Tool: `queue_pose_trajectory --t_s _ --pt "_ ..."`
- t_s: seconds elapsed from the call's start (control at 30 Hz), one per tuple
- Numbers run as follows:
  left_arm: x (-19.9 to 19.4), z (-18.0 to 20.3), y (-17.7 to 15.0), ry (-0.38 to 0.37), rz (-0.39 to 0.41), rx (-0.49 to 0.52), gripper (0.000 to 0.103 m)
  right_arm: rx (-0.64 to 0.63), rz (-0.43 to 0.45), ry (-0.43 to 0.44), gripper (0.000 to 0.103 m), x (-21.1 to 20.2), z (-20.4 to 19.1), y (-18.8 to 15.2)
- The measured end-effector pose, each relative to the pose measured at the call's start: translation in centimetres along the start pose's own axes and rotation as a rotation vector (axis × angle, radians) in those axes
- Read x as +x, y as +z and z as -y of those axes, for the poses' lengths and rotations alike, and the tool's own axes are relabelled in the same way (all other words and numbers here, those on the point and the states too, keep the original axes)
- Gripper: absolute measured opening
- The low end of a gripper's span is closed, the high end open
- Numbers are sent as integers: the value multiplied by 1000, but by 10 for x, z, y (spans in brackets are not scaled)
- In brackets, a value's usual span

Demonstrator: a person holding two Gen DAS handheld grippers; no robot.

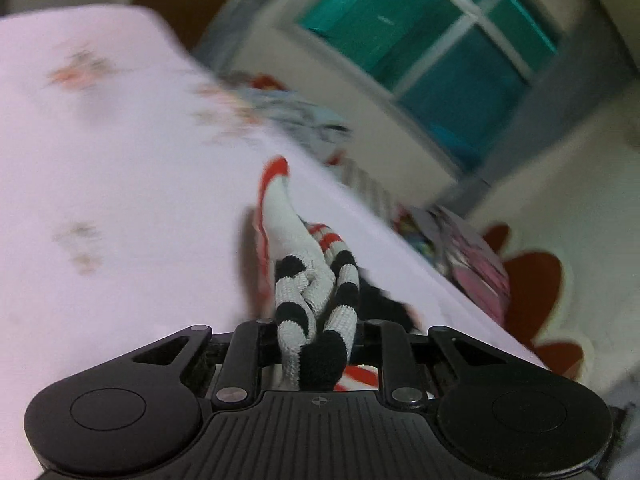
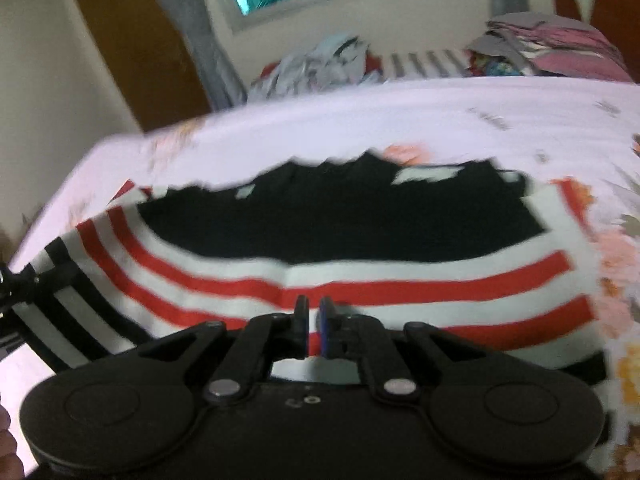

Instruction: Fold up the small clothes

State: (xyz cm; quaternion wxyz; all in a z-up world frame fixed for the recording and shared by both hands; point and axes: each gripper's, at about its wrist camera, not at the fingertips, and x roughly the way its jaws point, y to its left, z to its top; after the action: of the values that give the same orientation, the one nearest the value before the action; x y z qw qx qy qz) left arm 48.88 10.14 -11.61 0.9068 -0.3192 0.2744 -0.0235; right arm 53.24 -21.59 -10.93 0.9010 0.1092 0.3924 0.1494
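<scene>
A small knitted garment [image 2: 340, 236] with a black body and red, white and black stripes lies spread on the pale pink floral bed sheet [image 2: 360, 120]. My left gripper [image 1: 316, 344] is shut on its black-and-white striped part [image 1: 316, 292] and holds that bunch lifted above the sheet [image 1: 120, 180]. My right gripper [image 2: 314, 320] hovers over the near striped edge with its jaws nearly together and nothing visibly between them. The left gripper's tip shows at the far left edge of the right wrist view [image 2: 8, 280], at the striped part.
Folded clothes are piled beyond the bed's far edge [image 2: 552, 44], and crumpled pale fabric [image 2: 320, 64] lies beside them. A window with teal panes [image 1: 432, 40] and a brown door [image 2: 132, 48] are behind. The bed's edge runs diagonally in the left wrist view.
</scene>
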Motion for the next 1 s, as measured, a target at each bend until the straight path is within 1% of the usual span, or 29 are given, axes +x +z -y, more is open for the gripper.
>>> queue_pose_trajectory --t_s 0.1,0.23,0.27,0.3,0.4,0.43,0.47,0.5,0.53,0.57,0.63,0.67,0.7,0.77,0.83,0.87,0.97,1.0 --pt "4 57 -8 -32 -23 130 20 70 46 8 6 -30 39 6" --pt "26 129 -40 -28 -117 278 20 160 103 9 7 -75 92 9" --pt "35 143 -50 -28 -159 306 20 181 111 11 8 -85 104 8" --pt "51 160 -67 -9 -231 358 20 203 113 18 8 -94 117 6" --pt "96 184 -116 77 -405 461 23 271 102 35 11 -115 150 -4" --pt "100 189 -127 106 -405 504 28 293 93 43 17 -119 159 -7" --pt "96 196 -132 115 -380 527 34 314 78 50 25 -121 165 -9" --pt "91 199 -128 90 -386 502 54 338 58 58 34 -122 172 -11" --pt "83 200 -121 54 -385 459 60 357 43 69 59 -122 177 -13" --pt "72 198 -112 29 -364 414 60 362 50 91 67 -125 181 -16" --pt "44 192 -93 -10 -297 378 60 370 52 147 62 -126 183 -16" --pt "30 186 -80 -4 -244 373 60 378 45 173 60 -124 182 -15" --pt "21 182 -71 6 -210 371 60 381 42 196 59 -121 180 -13" --pt "15 164 -52 59 -156 365 60 384 33 235 59 -113 171 -9" --pt "22 139 -33 148 -155 333 60 374 4 272 59 -97 158 -4" --pt "27 128 -25 173 -157 304 60 368 -6 280 59 -89 151 -2" --pt "50 91 -17 211 -196 243 60 355 -47 286 59 -61 132 2" --pt "57 81 -18 211 -217 232 60 357 -58 282 59 -53 128 3"
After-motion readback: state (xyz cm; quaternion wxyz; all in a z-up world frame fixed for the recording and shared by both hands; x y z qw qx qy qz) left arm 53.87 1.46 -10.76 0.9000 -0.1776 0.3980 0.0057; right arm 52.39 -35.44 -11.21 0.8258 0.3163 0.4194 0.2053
